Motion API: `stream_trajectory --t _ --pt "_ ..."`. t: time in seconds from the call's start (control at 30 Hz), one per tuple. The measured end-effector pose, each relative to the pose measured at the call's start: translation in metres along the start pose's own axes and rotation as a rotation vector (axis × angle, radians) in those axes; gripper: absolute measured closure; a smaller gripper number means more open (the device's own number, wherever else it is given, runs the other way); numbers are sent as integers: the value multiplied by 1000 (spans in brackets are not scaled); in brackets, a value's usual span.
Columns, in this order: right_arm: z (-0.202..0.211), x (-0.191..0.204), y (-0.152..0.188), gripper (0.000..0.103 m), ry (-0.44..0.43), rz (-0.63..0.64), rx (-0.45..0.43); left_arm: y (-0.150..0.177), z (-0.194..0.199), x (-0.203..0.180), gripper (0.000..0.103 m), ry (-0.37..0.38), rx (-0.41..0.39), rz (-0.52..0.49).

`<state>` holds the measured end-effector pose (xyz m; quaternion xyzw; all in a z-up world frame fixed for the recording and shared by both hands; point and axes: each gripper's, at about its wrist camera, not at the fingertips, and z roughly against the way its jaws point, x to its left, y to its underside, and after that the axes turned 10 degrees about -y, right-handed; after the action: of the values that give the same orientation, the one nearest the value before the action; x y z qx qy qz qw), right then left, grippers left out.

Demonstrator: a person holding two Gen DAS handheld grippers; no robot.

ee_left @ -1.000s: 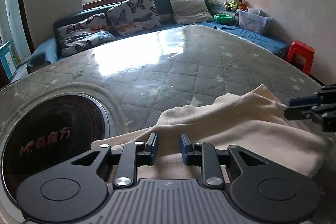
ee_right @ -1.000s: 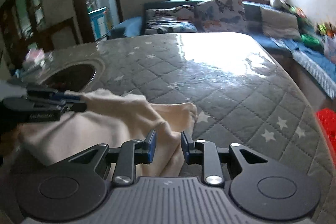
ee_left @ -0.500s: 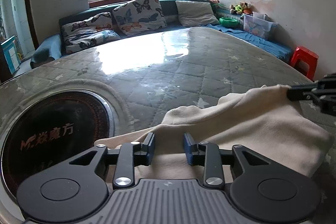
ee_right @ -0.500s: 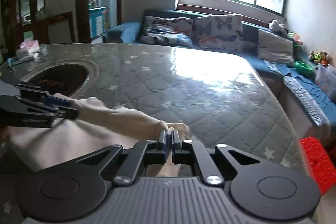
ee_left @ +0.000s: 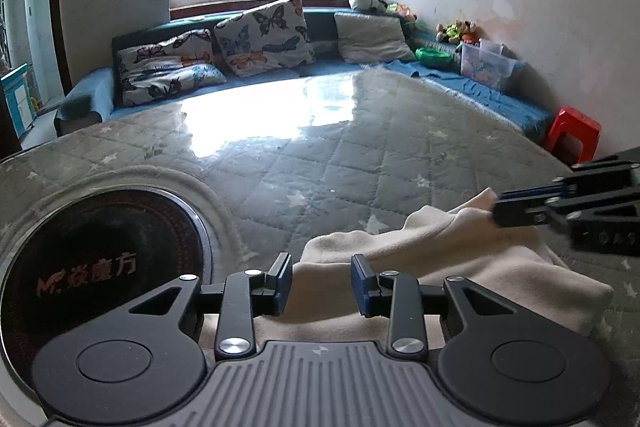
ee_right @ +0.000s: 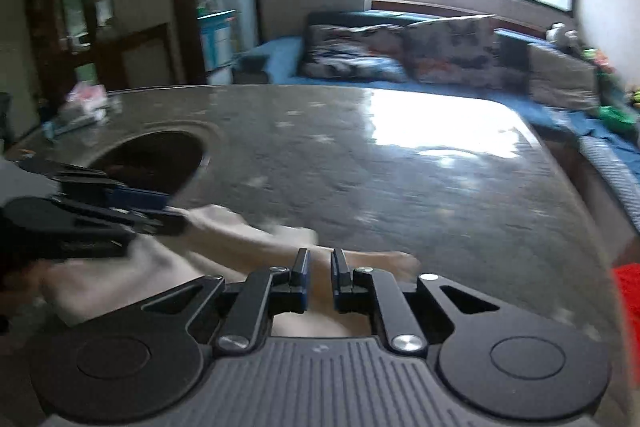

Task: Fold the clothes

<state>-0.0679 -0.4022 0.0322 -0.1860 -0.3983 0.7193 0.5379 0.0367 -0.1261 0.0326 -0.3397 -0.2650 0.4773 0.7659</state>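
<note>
A cream garment (ee_left: 440,267) lies crumpled on the near part of the quilted table top (ee_left: 320,167). My left gripper (ee_left: 321,279) hovers low over the garment's left edge, pads apart, with cloth lying under the gap and not pinched. My right gripper (ee_right: 320,279) has a fold of the garment (ee_right: 248,239) between its narrow jaws, which are opening slightly. In the left wrist view the right gripper (ee_left: 496,211) holds a raised corner of the cloth. The right wrist view is motion-blurred, and the left gripper (ee_right: 172,215) shows at its left.
A round dark cooktop (ee_left: 100,259) is set into the table at the left of the garment. A sofa with butterfly cushions (ee_left: 260,35) runs behind the table. A red stool (ee_left: 574,135) stands at the right, and small items (ee_right: 84,103) sit at the table's far left.
The right gripper shut on a fold of the garment, then moved sideways and up a little, drawing the corner with it. The left gripper stayed put, its jaws slightly wider.
</note>
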Motion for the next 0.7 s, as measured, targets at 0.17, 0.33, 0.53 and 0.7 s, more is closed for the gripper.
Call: stream_trajectory --t 0.17,0.33,0.53,0.7 --pt "-38 6 -5 94 -7 9 46 0 -13 3 67 -9 27 19" --pt "-47 7 -6 94 1 -2 45 0 -13 8 67 1 27 44" --pt "-10 16 0 93 -14 20 11 9 17 12 68 1 -4 61" --pt "16 42 14 88 -54 80 11 26 53 5 68 10 -47 27"
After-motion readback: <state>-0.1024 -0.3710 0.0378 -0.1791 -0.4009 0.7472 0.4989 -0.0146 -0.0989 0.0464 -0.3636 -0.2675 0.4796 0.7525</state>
